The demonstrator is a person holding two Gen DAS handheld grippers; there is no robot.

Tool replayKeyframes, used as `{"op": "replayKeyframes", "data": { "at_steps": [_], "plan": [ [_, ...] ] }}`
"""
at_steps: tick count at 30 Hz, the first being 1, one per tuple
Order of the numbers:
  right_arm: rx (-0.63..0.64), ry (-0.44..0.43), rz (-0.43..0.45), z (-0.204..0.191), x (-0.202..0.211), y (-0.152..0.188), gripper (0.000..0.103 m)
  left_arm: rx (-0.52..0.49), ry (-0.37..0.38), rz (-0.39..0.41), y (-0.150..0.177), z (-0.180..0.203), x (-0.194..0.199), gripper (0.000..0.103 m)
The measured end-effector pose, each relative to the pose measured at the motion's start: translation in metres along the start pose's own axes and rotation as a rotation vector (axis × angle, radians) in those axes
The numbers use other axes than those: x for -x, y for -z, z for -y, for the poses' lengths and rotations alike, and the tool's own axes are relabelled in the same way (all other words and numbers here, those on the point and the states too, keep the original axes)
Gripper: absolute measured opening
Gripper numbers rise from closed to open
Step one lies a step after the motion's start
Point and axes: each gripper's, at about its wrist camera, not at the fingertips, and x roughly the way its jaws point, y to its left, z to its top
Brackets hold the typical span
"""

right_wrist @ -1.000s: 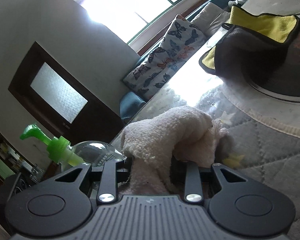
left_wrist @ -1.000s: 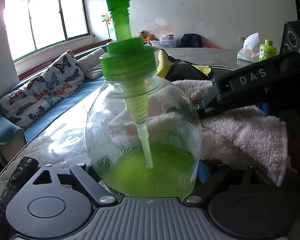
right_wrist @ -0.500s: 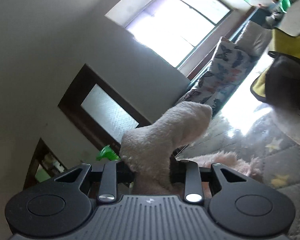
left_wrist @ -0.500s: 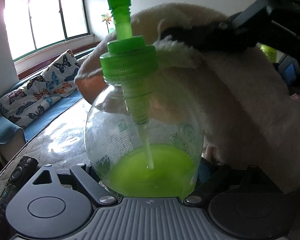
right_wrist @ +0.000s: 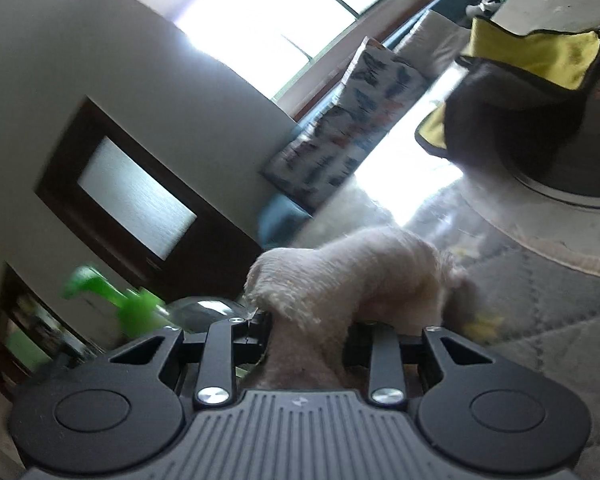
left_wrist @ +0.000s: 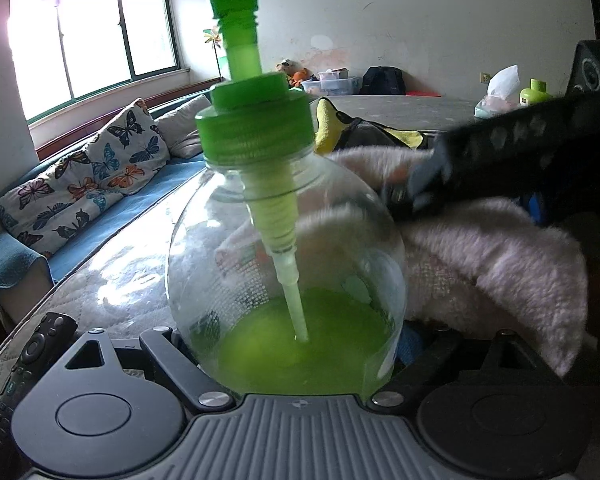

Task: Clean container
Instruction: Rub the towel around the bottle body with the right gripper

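The left gripper (left_wrist: 296, 344) is closed around the lower belly of a round clear soap bottle (left_wrist: 284, 248), its two fingers pressed to either side of the glassy body. The bottle stands upright, a pool of green liquid (left_wrist: 300, 344) in its bottom part, with a green screw cap and pump head (left_wrist: 256, 120) on top and the pump tube reaching down into the liquid.

The right gripper (right_wrist: 308, 344) is clamped on a pale pink towel (right_wrist: 352, 276), which bunches up between its fingers and folds forward. In the left wrist view the same towel (left_wrist: 500, 260) lies against the right side of the bottle, with the right gripper's dark body just above it, blurred.

All this sits over a quilted grey table (right_wrist: 540, 320). A black remote control (left_wrist: 32, 352) lies at the table's near left edge. Further back on the table rests a yellow and black cloth (right_wrist: 532, 60). Past the table's left edge runs a blue sofa (left_wrist: 100, 216) with a butterfly cushion (left_wrist: 88, 184) under a window (left_wrist: 92, 36)
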Motion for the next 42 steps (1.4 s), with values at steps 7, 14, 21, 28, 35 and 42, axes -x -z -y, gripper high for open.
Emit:
{"op": "replayKeyframes", "data": {
  "at_steps": [7, 14, 21, 28, 35, 42],
  "plan": [
    [0.028, 0.039, -0.034, -0.003, -0.003, 0.002, 0.030, -0.001, -0.001, -0.001, -0.001, 0.005, 0.000, 0.092],
    [0.017, -0.095, 0.060, -0.006, 0.016, 0.003, 0.030, 0.005, 0.004, -0.003, -0.001, 0.003, -0.002, 0.092],
    [0.060, -0.250, 0.107, -0.019, 0.023, 0.005, 0.030, 0.005, 0.004, -0.002, 0.000, 0.003, -0.001, 0.092],
    [-0.002, -0.165, 0.078, -0.003, 0.015, 0.007, 0.030, 0.005, 0.004, -0.002, 0.000, 0.004, 0.000, 0.092],
    [0.015, -0.026, 0.018, 0.003, -0.002, 0.007, 0.030, 0.005, 0.004, -0.003, -0.002, 0.000, -0.001, 0.092],
    [0.042, 0.036, -0.028, 0.004, -0.005, 0.011, 0.030, -0.005, -0.008, 0.001, 0.000, 0.003, -0.001, 0.093]
  ]
}}
